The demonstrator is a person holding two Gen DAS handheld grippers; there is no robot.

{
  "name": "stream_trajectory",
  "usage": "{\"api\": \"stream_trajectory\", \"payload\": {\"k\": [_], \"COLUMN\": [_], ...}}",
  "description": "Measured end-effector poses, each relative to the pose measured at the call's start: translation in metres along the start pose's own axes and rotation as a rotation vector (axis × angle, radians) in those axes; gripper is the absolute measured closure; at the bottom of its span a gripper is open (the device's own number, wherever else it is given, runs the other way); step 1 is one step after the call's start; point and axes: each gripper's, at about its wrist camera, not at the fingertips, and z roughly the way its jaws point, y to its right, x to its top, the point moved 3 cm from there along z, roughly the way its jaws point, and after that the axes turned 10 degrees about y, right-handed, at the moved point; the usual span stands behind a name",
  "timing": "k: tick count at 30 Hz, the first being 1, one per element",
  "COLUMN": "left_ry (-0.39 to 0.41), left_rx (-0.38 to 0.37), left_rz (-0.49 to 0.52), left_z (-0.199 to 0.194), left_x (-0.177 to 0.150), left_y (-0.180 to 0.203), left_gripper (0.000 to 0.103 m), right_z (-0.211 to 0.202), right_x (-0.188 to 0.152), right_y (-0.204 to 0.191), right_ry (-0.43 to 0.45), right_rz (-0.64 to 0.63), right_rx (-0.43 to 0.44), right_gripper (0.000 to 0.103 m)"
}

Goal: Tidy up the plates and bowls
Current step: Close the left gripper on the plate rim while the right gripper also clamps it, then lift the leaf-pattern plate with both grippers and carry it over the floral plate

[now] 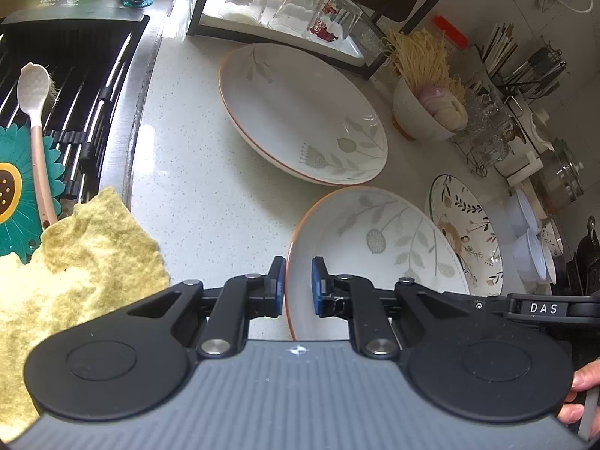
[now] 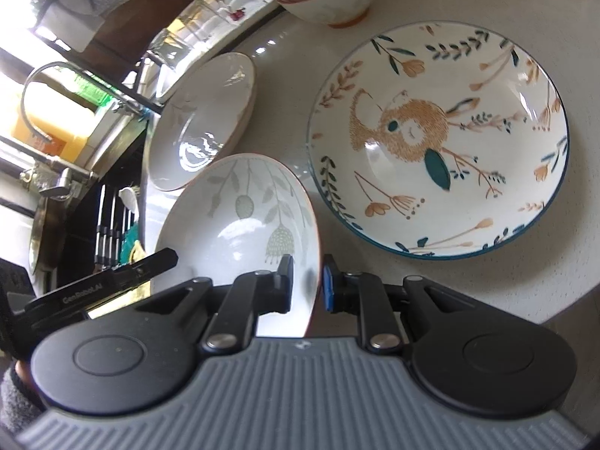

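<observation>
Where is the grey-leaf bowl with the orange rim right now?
Both wrist views show the grey-leaf bowl gripped at opposite rims by the left hand-held gripper and right hand-held gripper.

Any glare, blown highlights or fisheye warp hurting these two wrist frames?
Left wrist: counter is warped by the fisheye, mild sheen, overexposed top right; gray leaf bowl held by the left gripper reads clean. Right wrist: window area top left blown out, specular glare on the stacked leaf plates and animal-pattern plate; right gripper sharp, background soft.

Left tool (image 1: pixel 299 285) and right tool (image 2: pixel 308 285) each sit nearly closed, fingers pinching inward.
</observation>
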Motion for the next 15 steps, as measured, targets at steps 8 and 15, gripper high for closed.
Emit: {"api": "stream_trajectory", "payload": {"k": [8,15], "left_ry": [0.008,0.022], "left_rx": [-0.026,-0.058], "left_rz": [-0.001,-0.004], "left_z": [-0.013,-0.017], "left_x": [0.012,0.028], "left_y": [0.011,0.028], "left_gripper": [0.086,0.086], "right_z": [-0.013,-0.025], "right_x": [0.01,0.025], "right_y": [-0.009,-0.004], "right_ry": [0.033,0.061], "right_rz": [-0.045,-0.057], "right_rx": [0.016,0.034], "right_gripper": [0.084,0.084]}}
